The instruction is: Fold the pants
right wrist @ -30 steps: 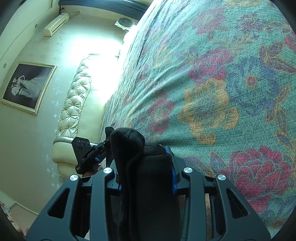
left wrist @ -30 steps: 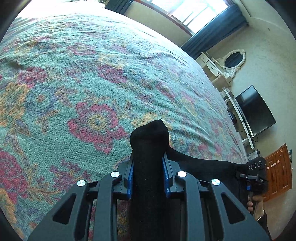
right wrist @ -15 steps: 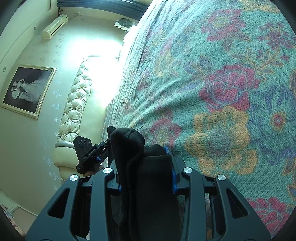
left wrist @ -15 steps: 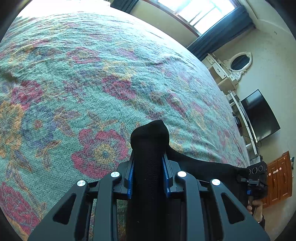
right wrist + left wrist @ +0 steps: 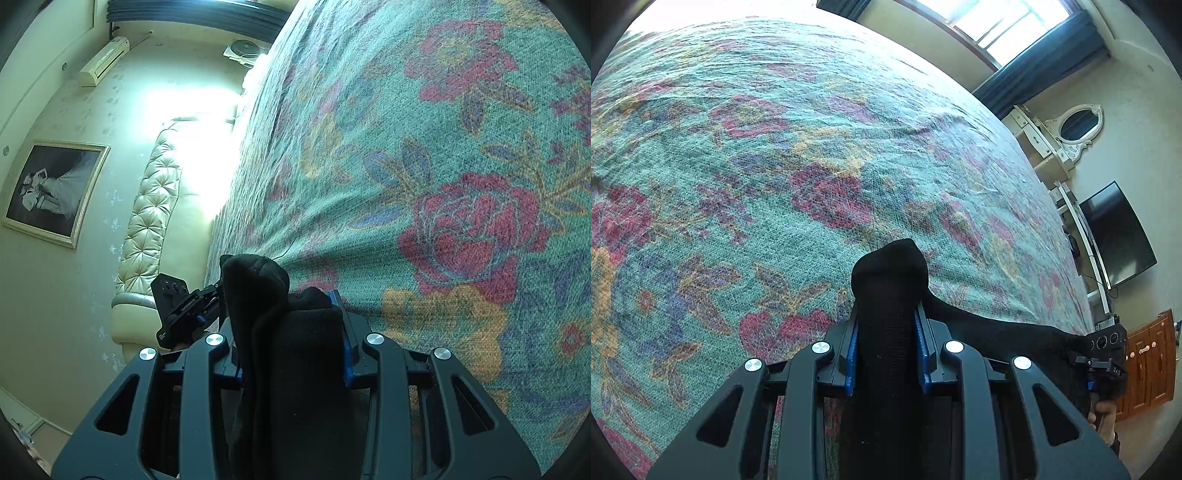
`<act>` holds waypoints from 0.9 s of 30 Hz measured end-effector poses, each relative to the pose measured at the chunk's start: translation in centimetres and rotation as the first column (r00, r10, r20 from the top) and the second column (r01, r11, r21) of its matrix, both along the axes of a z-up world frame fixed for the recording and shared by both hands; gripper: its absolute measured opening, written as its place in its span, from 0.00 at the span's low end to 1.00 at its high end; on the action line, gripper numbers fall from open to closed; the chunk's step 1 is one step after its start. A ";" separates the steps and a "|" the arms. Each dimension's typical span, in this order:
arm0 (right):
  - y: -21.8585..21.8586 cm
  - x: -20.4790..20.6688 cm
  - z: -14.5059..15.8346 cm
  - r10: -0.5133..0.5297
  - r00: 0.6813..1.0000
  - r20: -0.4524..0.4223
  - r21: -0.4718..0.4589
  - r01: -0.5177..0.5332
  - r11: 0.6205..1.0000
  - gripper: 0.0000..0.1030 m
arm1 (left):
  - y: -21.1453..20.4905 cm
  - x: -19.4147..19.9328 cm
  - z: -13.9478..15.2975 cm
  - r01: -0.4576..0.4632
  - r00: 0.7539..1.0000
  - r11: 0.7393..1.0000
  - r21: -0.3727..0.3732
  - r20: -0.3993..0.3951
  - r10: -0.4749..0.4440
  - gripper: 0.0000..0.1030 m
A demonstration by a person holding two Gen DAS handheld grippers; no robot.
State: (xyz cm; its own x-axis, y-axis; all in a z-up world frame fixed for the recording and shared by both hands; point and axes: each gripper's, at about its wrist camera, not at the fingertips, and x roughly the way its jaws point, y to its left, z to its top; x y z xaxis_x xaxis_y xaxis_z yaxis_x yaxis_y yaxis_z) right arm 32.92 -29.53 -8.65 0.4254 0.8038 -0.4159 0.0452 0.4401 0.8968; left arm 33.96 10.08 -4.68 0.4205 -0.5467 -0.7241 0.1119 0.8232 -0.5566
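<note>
Fingers [image 5: 851,350] of both grippers clamped on black pants [image 5: 886,332], bunched thick, stretched above floral bedspread [image 5: 775,166].

— What do the black knit-fabric pants [image 5: 886,325] look like?
— Bunched into thick folds at two points, a taut band stretched between them, held above the teal floral bedspread [image 5: 775,166].

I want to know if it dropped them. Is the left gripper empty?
No, the left gripper is shut on a bunched fold of the black pants, which poke up between its blue pads above the flowery bedspread.
</note>
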 end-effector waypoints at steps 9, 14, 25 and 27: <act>-0.7 0.2 -1.3 -0.006 1.000 -0.012 0.031 0.006 0.999 0.34 | 0.3 0.6 -0.6 0.006 1.000 1.000 -0.011 -0.019 -0.007 0.25; -1.6 -0.5 -1.7 -0.007 1.000 -0.013 0.039 0.008 0.999 0.34 | 0.3 0.7 -0.8 0.007 1.000 1.000 -0.012 -0.021 -0.008 0.25; -2.9 -1.2 -1.6 -0.028 0.999 -0.027 0.049 0.030 0.998 0.56 | 1.1 1.3 -1.8 -0.002 0.996 0.995 -0.100 -0.085 -0.007 0.37; -3.1 -1.9 -0.8 -0.040 0.999 -0.021 0.038 0.040 0.998 0.68 | 1.6 1.0 -1.6 -0.015 0.995 0.991 -0.136 -0.098 0.002 0.47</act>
